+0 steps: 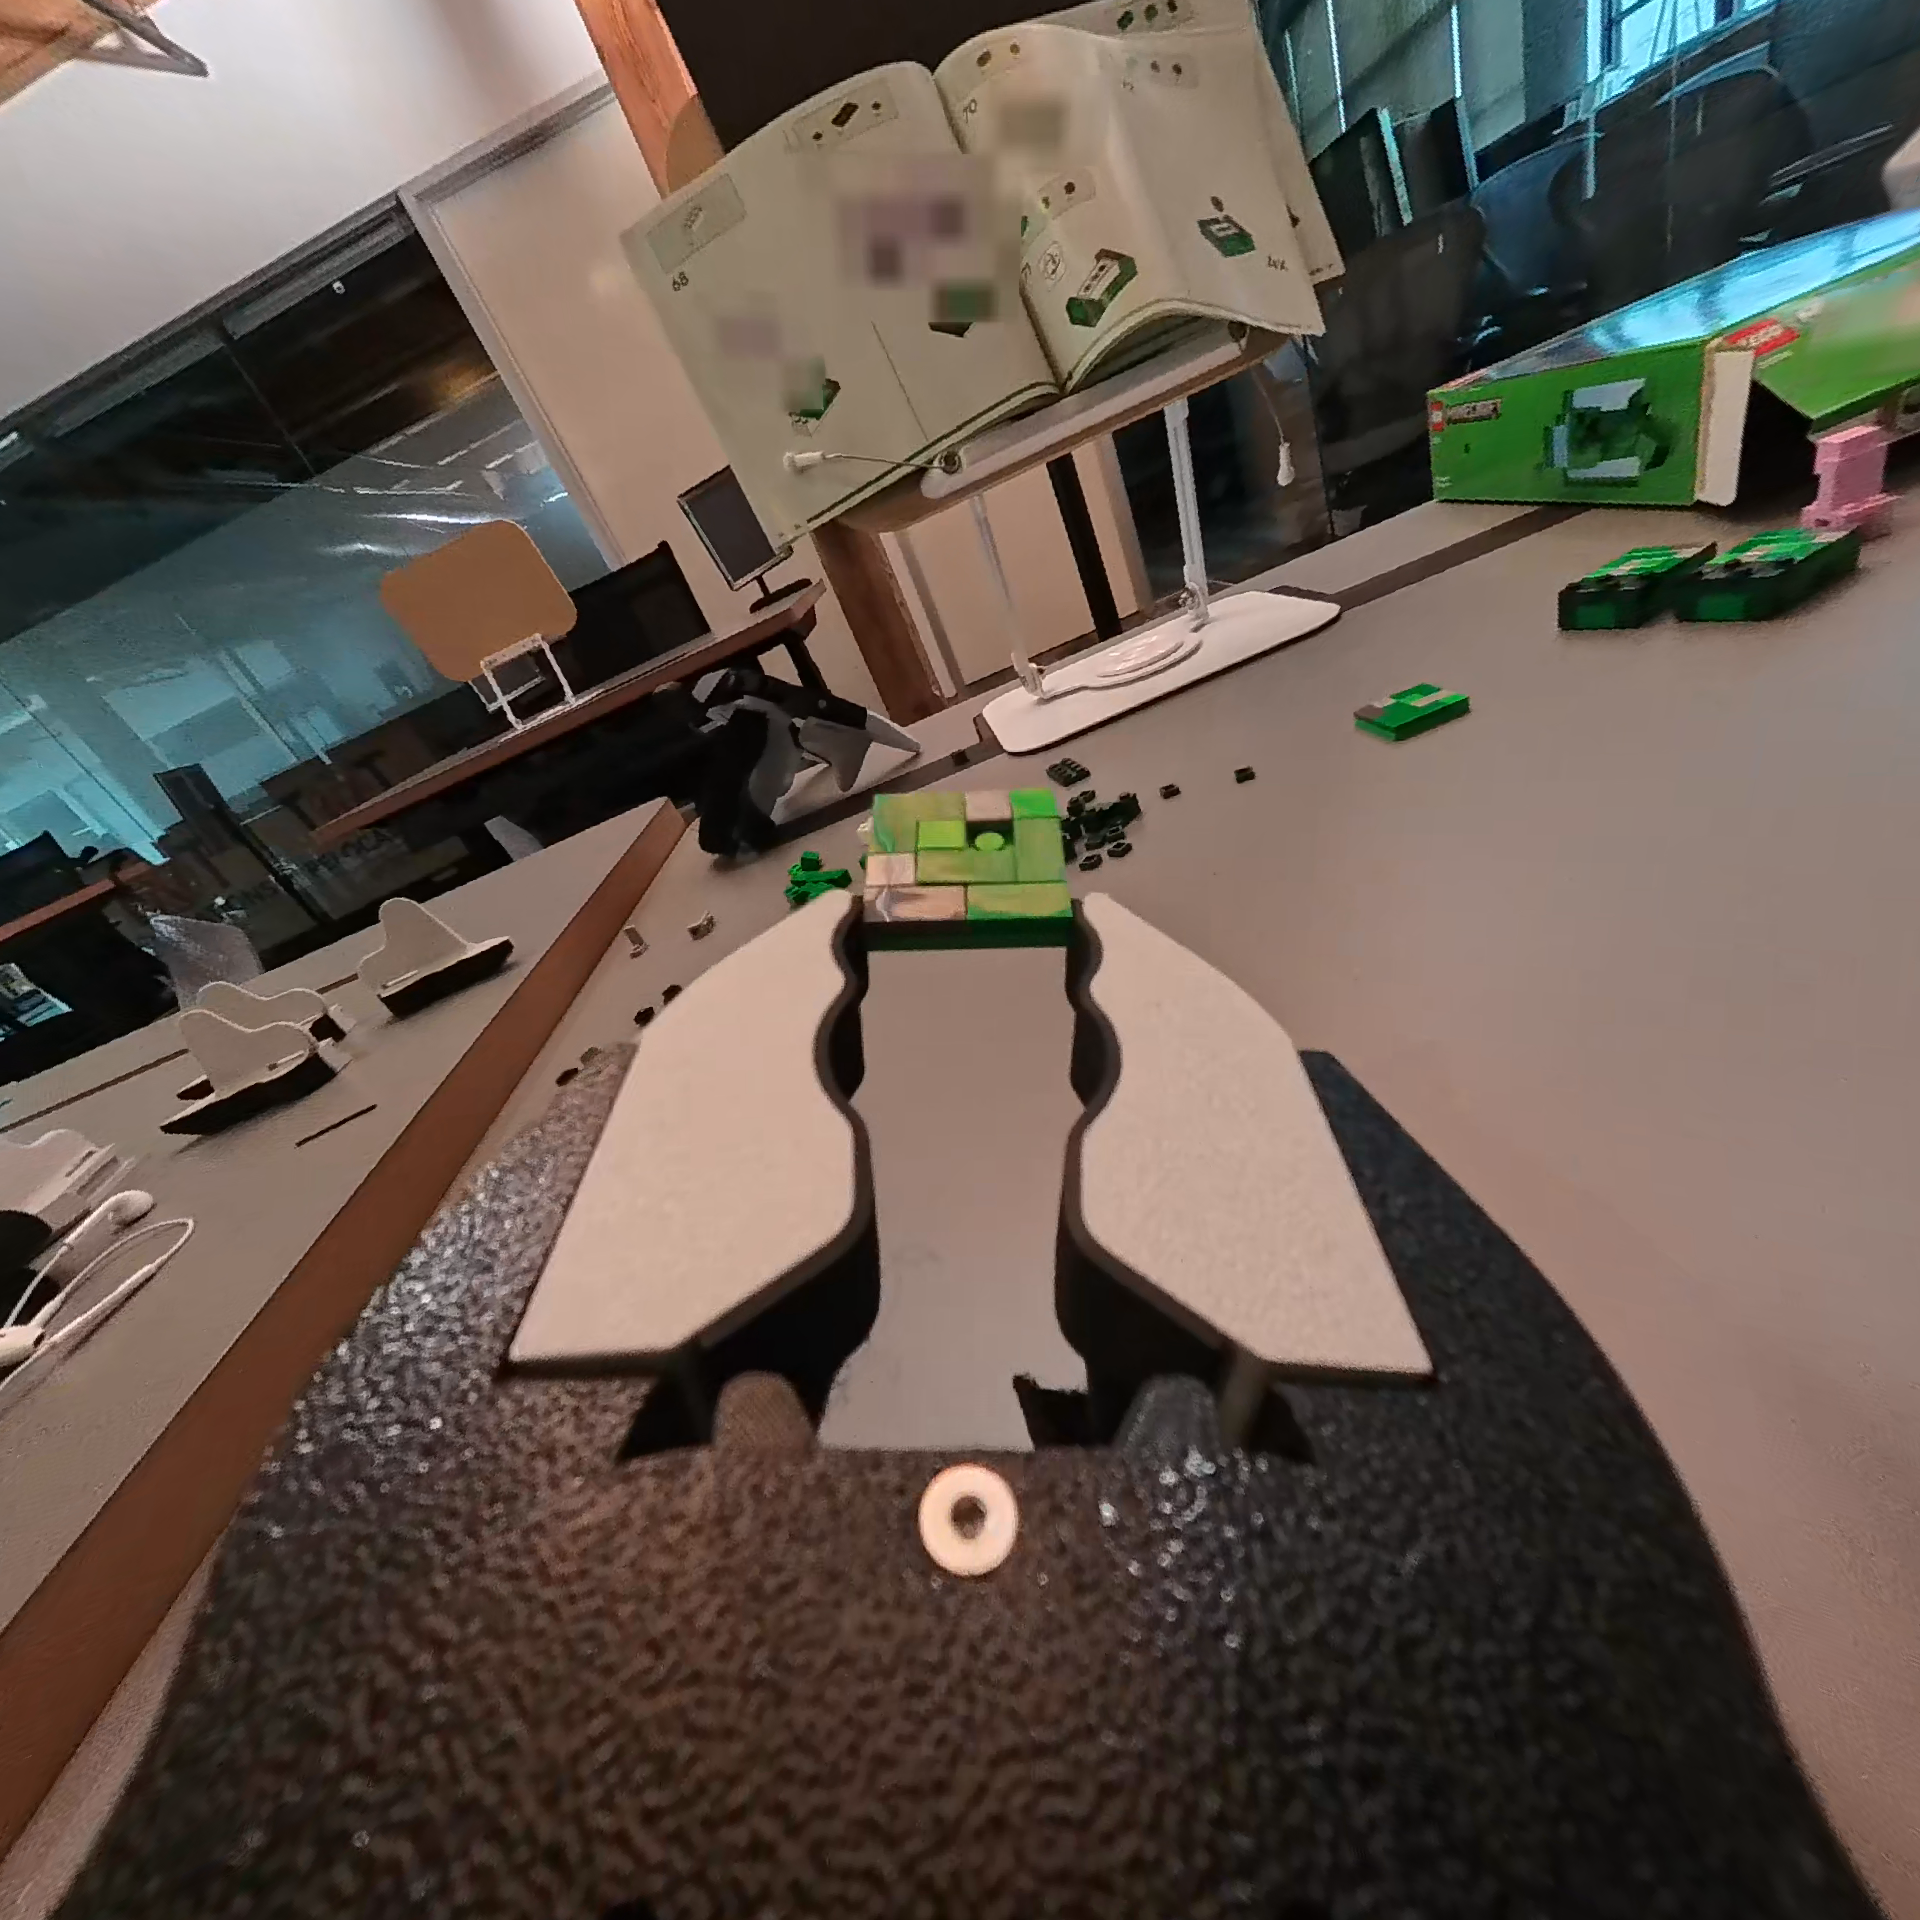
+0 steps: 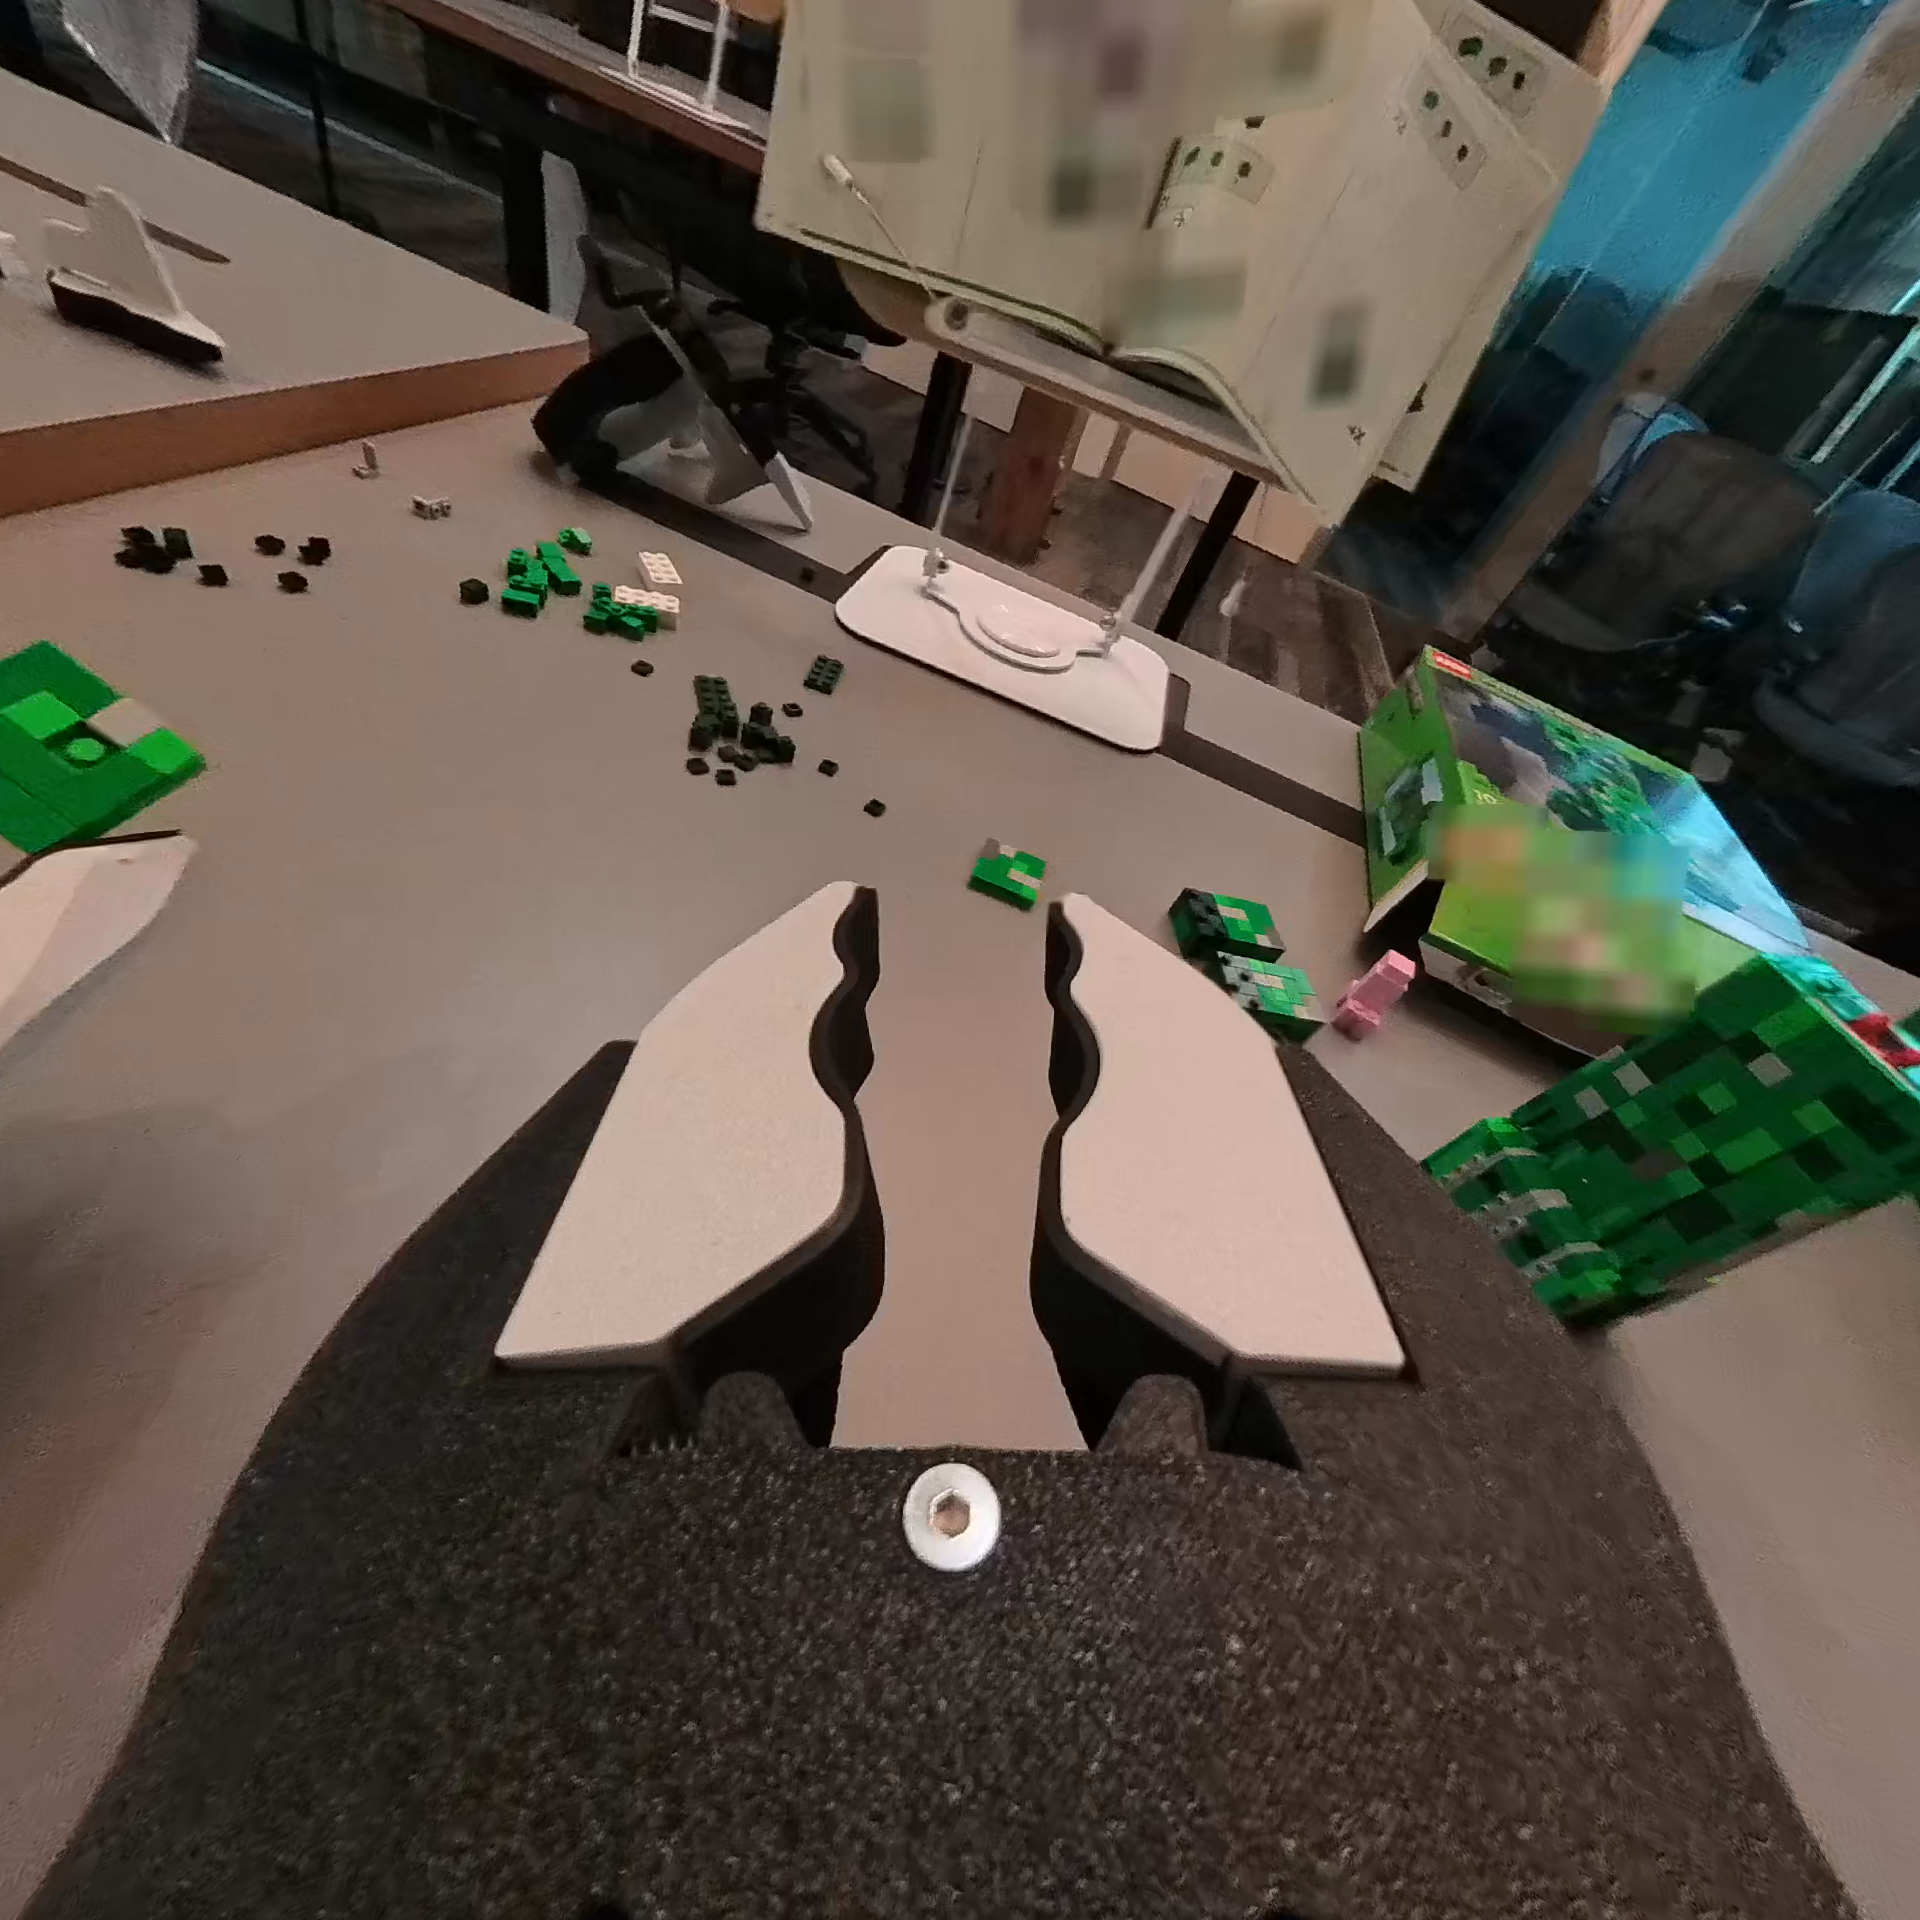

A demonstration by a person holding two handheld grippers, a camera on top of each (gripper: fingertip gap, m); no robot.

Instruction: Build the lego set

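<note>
1. Left wrist view shows your left gripper low over the grey table, its two fingers closed on the near edge of the green tiled plate; each fingertip touches one side of the plate.
2. Behind that plate lie loose dark bricks, very near its far edge, and small green bricks are just beside its left side.
3. To the left, the table edge runs close to your left finger, with a gap to the next table after it.
4. Right wrist view shows your right gripper released, the jaws apart and nothing between them, only bare table surface.
5. Just ahead of the right fingertips sits a small green piece; two green block heads are near the right finger.
6. A large green figure lies at the right, close to your gripper body, and the green box stands behind it.
7. The instruction booklet on its white stand stands at the far table edge.
8. On the left side of the right gripper the table surface is free up to the held plate.
</note>
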